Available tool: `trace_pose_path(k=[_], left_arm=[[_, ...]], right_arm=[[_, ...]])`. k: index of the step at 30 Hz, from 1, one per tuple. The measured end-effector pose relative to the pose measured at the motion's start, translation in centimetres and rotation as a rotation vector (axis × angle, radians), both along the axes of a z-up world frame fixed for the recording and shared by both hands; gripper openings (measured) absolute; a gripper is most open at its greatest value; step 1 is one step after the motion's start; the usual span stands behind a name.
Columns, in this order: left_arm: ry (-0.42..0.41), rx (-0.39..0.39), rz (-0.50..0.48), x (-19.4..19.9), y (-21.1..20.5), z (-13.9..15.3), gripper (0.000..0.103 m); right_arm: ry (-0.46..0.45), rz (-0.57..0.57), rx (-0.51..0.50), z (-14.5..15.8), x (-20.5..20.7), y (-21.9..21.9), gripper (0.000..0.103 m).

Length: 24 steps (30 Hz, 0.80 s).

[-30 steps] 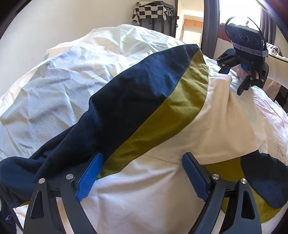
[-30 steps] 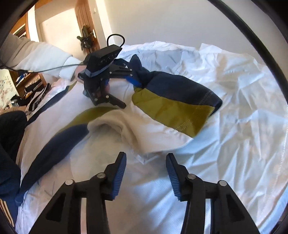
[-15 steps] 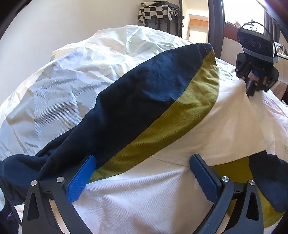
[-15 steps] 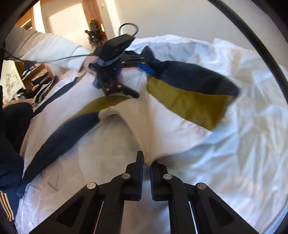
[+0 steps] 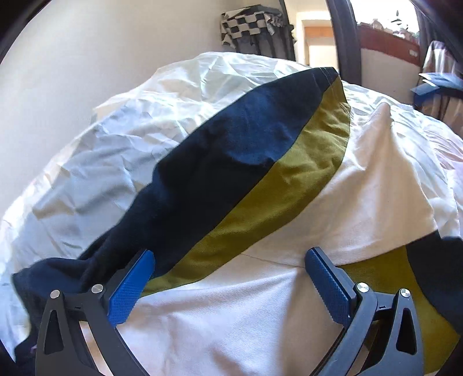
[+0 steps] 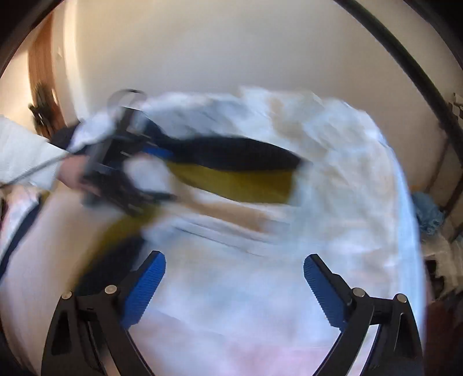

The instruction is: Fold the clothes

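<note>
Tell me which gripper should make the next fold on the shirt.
Left. The left gripper hangs open right over the shirt, its pads astride the folded sleeve. The right gripper, jaws just opened and empty, sits off the shirt over bare sheet, its view blurred.

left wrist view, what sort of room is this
Most likely a bedroom at home: a bed under a crumpled white sheet, a navy, olive and white garment spread on it, and a checkered black-and-white cloth hung by a doorway.
</note>
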<state>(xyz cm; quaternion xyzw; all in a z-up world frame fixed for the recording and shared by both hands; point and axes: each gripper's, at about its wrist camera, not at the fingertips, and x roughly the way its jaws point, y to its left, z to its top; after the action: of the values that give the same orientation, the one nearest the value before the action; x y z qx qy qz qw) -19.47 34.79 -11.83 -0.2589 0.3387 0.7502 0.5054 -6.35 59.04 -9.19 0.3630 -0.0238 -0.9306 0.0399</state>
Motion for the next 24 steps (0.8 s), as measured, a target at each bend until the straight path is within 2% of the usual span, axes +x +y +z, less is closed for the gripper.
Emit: trace_pose_path(k=[1, 3, 5, 6, 7, 9, 10, 11, 13, 14, 15, 17, 18, 20, 21, 22, 24], left_arm=[[-0.047, 0.017, 0.043, 0.1, -0.3, 1.2, 0.103], [-0.215, 0.159, 0.049, 0.6, -1.8, 4.8, 0.103], [-0.261, 0.258, 0.02, 2.2, -2.3, 7.6, 0.103], [-0.23, 0.257, 0.007, 3.6, -1.6, 8.3, 0.103], [-0.192, 0.247, 0.013, 2.8, 1.0, 8.0, 0.103], [-0.165, 0.202, 0.047, -2.4, 5.2, 6.1, 0.103], [-0.167, 0.18, 0.077, -4.5, 7.4, 5.2, 0.103], [-0.17, 0.166, 0.117, -5.6, 7.4, 4.2, 0.103], [-0.192, 0.185, 0.205, -7.5, 5.8, 3.4, 0.103], [-0.204, 0.2, 0.258, -7.3, 3.6, 3.4, 0.103], [-0.216, 0.211, 0.309, -7.1, 1.4, 3.2, 0.103], [-0.207, 0.197, 0.424, -6.7, -1.7, 2.2, 0.103], [-0.189, 0.19, 0.471, -6.4, -2.7, 2.2, 0.103], [-0.145, 0.235, 0.571, -4.1, -7.3, 2.7, 0.103], [-0.133, 0.26, 0.613, -2.9, -9.0, 2.7, 0.103], [-0.119, 0.279, 0.649, -1.6, -10.5, 2.7, 0.103], [-0.078, 0.266, 0.682, 0.4, -12.6, 1.6, 0.103]], right_arm=[[0.006, 0.015, -0.008, -0.2, -0.4, -2.1, 0.096], [0.036, 0.049, -0.008, -0.7, -2.0, -5.9, 0.094], [0.07, 0.06, -0.008, -1.1, -3.9, -8.8, 0.088], [0.068, 0.044, -0.012, -1.4, -5.2, -9.2, 0.09], [0.067, 0.028, -0.017, -1.8, -6.4, -9.5, 0.091], [0.0, -0.001, 0.012, -3.1, -8.6, -9.5, 0.084], [-0.03, -0.01, 0.012, -3.6, -8.7, -9.1, 0.084], [-0.064, -0.011, -0.005, -4.1, -8.5, -8.7, 0.084], [-0.107, -0.005, 0.017, -4.9, -6.9, -8.4, 0.085], [-0.123, -0.001, 0.039, -5.3, -6.0, -8.3, 0.085], [-0.133, 0.005, 0.057, -5.3, -5.0, -8.4, 0.09], [-0.136, 0.021, 0.082, -4.4, -3.2, -8.6, 0.087], [-0.112, 0.017, 0.091, -3.4, -2.4, -8.4, 0.087], [0.006, -0.037, 0.104, 0.2, -1.4, -7.3, 0.098], [0.067, -0.073, 0.102, 2.0, -2.1, -6.9, 0.103], [0.119, -0.092, 0.084, 3.4, -3.3, -6.7, 0.103], [0.145, -0.071, 0.058, 3.6, -7.2, -7.7, 0.103]])
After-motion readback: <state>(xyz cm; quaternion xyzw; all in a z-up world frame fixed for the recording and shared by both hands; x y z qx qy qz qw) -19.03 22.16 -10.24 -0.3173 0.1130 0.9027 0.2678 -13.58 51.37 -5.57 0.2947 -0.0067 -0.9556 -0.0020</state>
